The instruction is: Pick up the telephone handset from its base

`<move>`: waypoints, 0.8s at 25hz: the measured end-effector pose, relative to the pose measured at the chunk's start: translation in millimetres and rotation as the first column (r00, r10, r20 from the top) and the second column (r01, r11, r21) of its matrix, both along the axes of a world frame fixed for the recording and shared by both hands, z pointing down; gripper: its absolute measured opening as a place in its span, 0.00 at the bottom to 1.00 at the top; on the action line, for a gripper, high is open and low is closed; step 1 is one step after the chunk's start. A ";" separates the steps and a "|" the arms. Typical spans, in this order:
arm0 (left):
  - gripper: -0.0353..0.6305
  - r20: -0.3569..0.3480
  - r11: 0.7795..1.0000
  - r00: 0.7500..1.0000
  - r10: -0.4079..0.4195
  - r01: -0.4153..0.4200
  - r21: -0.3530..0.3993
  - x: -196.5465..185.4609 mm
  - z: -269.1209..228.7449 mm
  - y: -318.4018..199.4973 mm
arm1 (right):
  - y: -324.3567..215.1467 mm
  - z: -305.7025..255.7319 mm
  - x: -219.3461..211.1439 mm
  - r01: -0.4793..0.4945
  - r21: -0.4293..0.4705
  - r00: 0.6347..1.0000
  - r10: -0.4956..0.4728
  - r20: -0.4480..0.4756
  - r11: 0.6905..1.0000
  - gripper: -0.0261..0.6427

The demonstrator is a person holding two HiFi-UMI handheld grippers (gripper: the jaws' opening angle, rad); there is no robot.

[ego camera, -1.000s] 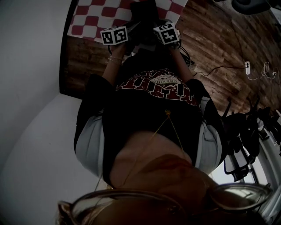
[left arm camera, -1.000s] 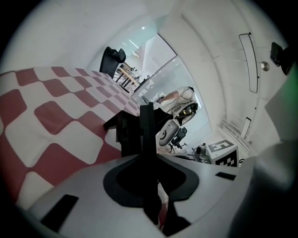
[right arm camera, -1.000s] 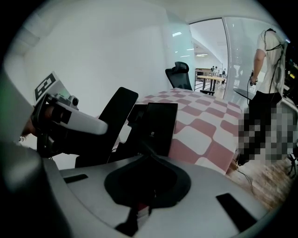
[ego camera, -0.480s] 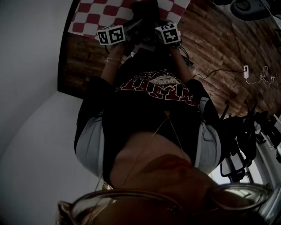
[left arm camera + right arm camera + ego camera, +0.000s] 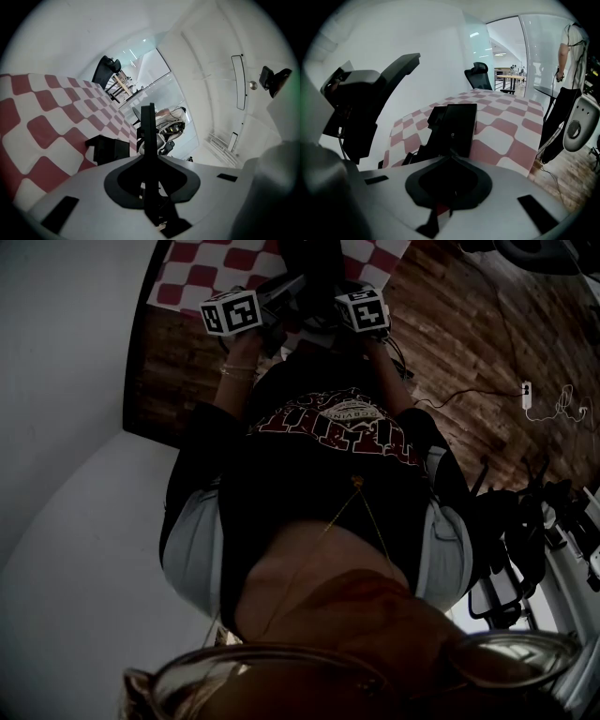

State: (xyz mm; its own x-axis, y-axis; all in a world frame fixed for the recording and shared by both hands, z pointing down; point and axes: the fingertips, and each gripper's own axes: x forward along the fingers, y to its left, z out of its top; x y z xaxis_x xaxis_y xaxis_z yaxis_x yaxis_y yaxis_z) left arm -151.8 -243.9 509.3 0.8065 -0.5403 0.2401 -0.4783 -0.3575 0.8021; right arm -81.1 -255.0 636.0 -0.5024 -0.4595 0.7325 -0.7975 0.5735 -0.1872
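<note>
In the left gripper view the black telephone handset (image 5: 148, 126) stands edge-on as a thin upright bar, with my left gripper (image 5: 148, 157) shut on it. The right gripper view shows that handset (image 5: 401, 63) raised at the upper left, clear of the black base (image 5: 457, 123) on the red-and-white checkered cloth (image 5: 506, 126). That base (image 5: 108, 149) lies lower left of the handset in the left gripper view. My right gripper (image 5: 451, 157) sits right at the base's near edge; its jaws are hidden. In the head view both marker cubes show, left (image 5: 232, 312) and right (image 5: 362, 310).
The checkered cloth ends at the table's right edge (image 5: 534, 154), above a wooden floor (image 5: 469, 334) with cables and a white plug (image 5: 527, 388). A black office chair (image 5: 480, 75) stands beyond the table. A person (image 5: 567, 70) stands at the right by a glass wall.
In the head view the left marker cube has moved up and slightly left, carrying the handset with it. The right cube has stayed in place.
</note>
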 end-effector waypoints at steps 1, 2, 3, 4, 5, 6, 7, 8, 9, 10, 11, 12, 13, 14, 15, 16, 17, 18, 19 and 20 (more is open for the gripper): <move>0.17 -0.007 1.000 1.000 -0.002 0.002 0.003 -0.8 -3.0 -0.4 | 0.1 -0.2 0.5 0.000 -0.002 1.000 0.000 -0.002 1.000 0.07; 0.17 -0.010 1.000 1.000 -0.005 0.005 0.012 -1.7 -7.8 -1.5 | 0.2 -0.9 0.9 -0.002 -0.005 1.000 0.002 -0.003 1.000 0.07; 0.17 -0.009 1.000 1.000 -0.008 0.008 0.024 -2.6 -13.4 -3.0 | 0.2 -1.8 1.1 -0.003 -0.008 1.000 0.003 -0.003 1.000 0.07; 0.17 -0.010 0.999 1.000 -0.009 0.010 0.033 -3.5 -18.1 -4.0 | 0.4 -3.1 1.0 -0.004 -0.010 1.000 0.004 -0.001 1.000 0.07; 0.17 -0.014 0.999 1.000 -0.010 0.010 0.039 -4.5 -21.5 -4.3 | 0.6 -4.2 0.5 -0.003 -0.012 1.000 0.003 0.000 1.000 0.07; 0.17 -0.020 0.999 1.000 -0.009 0.010 0.043 -5.9 -23.5 -3.9 | 0.9 -4.6 0.2 -0.003 -0.014 1.000 0.003 0.002 1.000 0.07; 0.17 -0.025 0.999 1.000 -0.010 0.011 0.047 -7.4 -26.0 -3.6 | 1.2 -4.5 0.1 -0.004 -0.015 1.000 0.004 0.002 1.000 0.07; 0.17 -0.028 0.998 1.000 -0.011 0.013 0.055 -9.1 -30.3 -3.6 | 1.6 -4.0 0.0 -0.005 -0.017 1.000 0.005 0.002 1.000 0.07; 0.17 -0.032 0.998 0.999 -0.013 0.015 0.063 -10.8 -35.2 -3.6 | 2.1 -4.0 -0.5 -0.005 -0.017 1.000 0.006 0.003 1.000 0.07; 0.17 -0.040 0.998 0.999 -0.014 0.016 0.068 -12.6 -39.1 -3.0 | 2.6 -4.8 -1.5 -0.003 -0.016 1.000 0.003 0.005 1.000 0.07; 0.17 -0.048 0.997 0.999 -0.015 0.018 0.071 -14.5 -42.6 -2.5 | 2.7 -5.2 -2.5 0.000 -0.013 1.000 0.000 0.007 1.000 0.07; 0.17 -0.054 0.997 0.998 -0.016 0.020 0.076 -16.4 -46.3 -2.3 | 2.4 -4.7 -3.4 0.002 -0.010 1.000 -0.002 0.009 1.000 0.07; 0.17 -0.059 0.997 0.998 -0.017 0.022 0.078 -18.1 -49.3 -2.1 | 2.3 -4.5 -3.8 0.004 -0.010 1.000 -0.003 0.010 1.000 0.07; 0.17 -0.062 0.996 0.998 -0.017 0.023 0.082 -19.5 -52.1 -2.1 | 3.0 -4.8 -4.2 0.005 -0.014 1.000 -0.005 0.008 1.000 0.07; 0.17 -0.062 0.996 0.998 -0.018 0.023 0.092 -20.6 -56.4 -2.3 | 3.9 -5.4 -4.5 0.006 -0.018 1.000 -0.006 0.008 1.000 0.07; 0.17 -0.061 0.995 0.998 -0.018 0.024 0.101 -21.6 -60.9 -2.3 | 4.8 -5.7 -4.9 0.007 -0.021 1.000 -0.007 0.009 1.000 0.07; 0.17 -0.064 0.994 0.998 -0.019 0.026 0.106 -22.6 -63.8 -1.8 | 5.5 -5.8 -5.1 0.008 -0.022 1.000 -0.008 0.010 1.000 0.07; 0.17 -0.070 0.994 0.997 -0.020 0.027 0.105 -23.8 -64.9 -0.8 | 5.9 -5.8 -5.0 0.009 -0.023 1.000 -0.009 0.011 1.000 0.07; 0.17 -0.077 0.994 0.997 -0.021 0.029 0.103 -25.0 -65.6 0.3 | 6.1 -5.9 -4.8 0.010 -0.023 1.000 -0.009 0.012 1.000 0.07; 0.17 -0.083 0.994 0.996 -0.022 0.031 0.105 -26.0 -67.8 1.1 | 6.2 -5.6 -4.5 0.009 -0.023 1.000 -0.009 0.014 1.000 0.07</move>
